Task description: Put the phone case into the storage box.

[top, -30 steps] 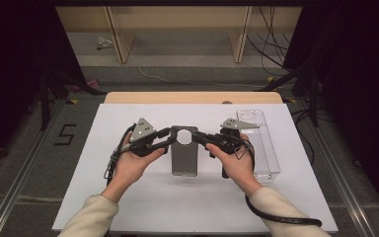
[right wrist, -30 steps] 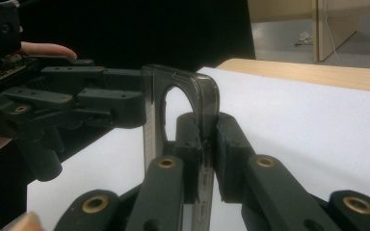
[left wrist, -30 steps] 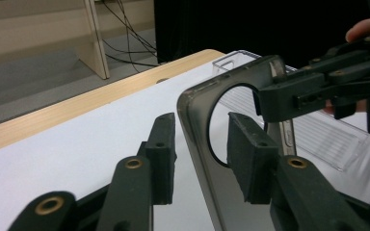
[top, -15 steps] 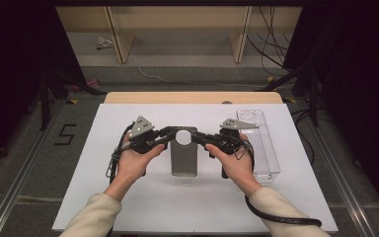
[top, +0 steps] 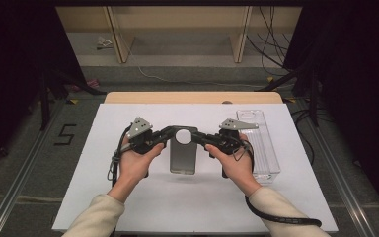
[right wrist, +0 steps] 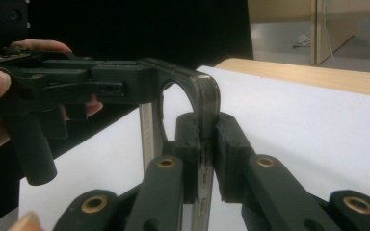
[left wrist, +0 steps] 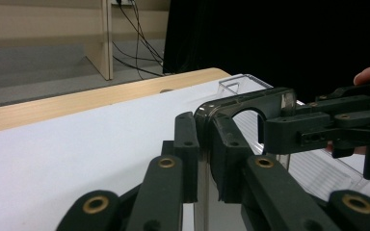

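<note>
A smoky translucent phone case (top: pixel 182 157) with a round hole near its top hangs above the white table (top: pixel 98 197), held between both grippers. My left gripper (top: pixel 169 132) grips its upper left edge. Its jaws have just been closing with the case between them, and in the left gripper view the pads (left wrist: pixel 187 144) press on the case's rim (left wrist: pixel 243 102). My right gripper (top: pixel 198 136) is shut on the upper right edge; in the right gripper view its pads (right wrist: pixel 227 144) pinch the case's rim (right wrist: pixel 208 96). Each gripper view also shows the other gripper, the right gripper (left wrist: pixel 318 127) and the left gripper (right wrist: pixel 77 79).
A clear plastic tray (top: pixel 262 148) lies on the table right of the right hand. The table's wooden far edge (top: pixel 192 97) faces a shelf frame and loose cables on the floor. Dark curtains stand on both sides.
The left gripper's jaws have closed onto the case's upper left edge. Both hands and the case have stayed in place.
</note>
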`<state>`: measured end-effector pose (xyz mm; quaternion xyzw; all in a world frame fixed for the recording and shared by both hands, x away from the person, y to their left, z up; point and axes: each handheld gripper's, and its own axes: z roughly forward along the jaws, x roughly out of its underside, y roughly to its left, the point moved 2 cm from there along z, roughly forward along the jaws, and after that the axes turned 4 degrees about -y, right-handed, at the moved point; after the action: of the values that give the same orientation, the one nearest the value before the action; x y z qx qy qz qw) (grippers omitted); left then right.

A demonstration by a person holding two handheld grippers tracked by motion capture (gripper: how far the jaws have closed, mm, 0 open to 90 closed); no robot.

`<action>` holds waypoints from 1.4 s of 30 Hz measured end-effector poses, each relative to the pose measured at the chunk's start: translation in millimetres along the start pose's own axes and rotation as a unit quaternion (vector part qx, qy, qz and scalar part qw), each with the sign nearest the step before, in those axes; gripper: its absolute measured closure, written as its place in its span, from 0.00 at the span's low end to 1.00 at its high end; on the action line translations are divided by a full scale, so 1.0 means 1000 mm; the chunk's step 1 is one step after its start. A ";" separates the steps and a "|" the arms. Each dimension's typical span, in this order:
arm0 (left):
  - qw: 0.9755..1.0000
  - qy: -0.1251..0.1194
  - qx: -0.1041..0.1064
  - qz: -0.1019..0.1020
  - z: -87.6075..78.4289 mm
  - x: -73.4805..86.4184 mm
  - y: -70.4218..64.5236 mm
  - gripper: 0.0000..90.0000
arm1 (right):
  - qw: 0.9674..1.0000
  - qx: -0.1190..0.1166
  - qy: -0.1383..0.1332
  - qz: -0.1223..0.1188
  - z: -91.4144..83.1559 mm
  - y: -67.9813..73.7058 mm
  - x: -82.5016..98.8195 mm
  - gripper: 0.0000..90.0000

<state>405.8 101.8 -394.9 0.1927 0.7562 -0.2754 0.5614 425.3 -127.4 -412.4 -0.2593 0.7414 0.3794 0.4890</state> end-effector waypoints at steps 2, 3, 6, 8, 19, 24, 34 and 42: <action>1.000 -0.003 -0.002 0.003 -0.001 -0.001 -0.002 0.92 | 1.000 0.001 0.000 -0.002 0.000 -0.002 0.001 0.90; 1.000 -0.003 -0.004 0.012 -0.001 -0.001 -0.004 0.92 | 1.000 0.001 0.000 -0.002 0.000 -0.002 0.001 0.90; 0.999 0.001 -0.013 0.029 -0.002 -0.002 -0.008 0.93 | 1.000 0.005 0.002 -0.006 0.000 -0.002 0.001 0.90; 0.999 0.001 -0.018 0.030 -0.002 -0.003 -0.009 0.93 | 1.000 0.006 0.000 -0.008 0.000 -0.002 0.001 0.90; 0.999 -0.005 -0.035 0.034 -0.003 -0.004 -0.009 0.93 | 0.999 0.019 -0.008 -0.027 0.000 -0.001 -0.002 0.83; 0.999 -0.007 -0.043 0.028 -0.004 -0.004 -0.007 0.93 | 0.999 0.031 -0.018 -0.036 -0.003 -0.002 -0.006 0.74; 0.998 -0.005 -0.049 0.039 -0.002 -0.003 -0.012 0.93 | 0.997 0.043 -0.018 -0.059 -0.004 0.003 -0.009 0.81; 0.997 -0.006 -0.055 0.047 -0.001 -0.002 -0.017 0.93 | 0.996 0.052 -0.020 -0.065 -0.007 0.002 -0.011 0.91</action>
<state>395.9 89.1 -389.1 0.1953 0.7566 -0.2075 0.5885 424.3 -131.5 -400.3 -0.2730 0.7320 0.3128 0.5401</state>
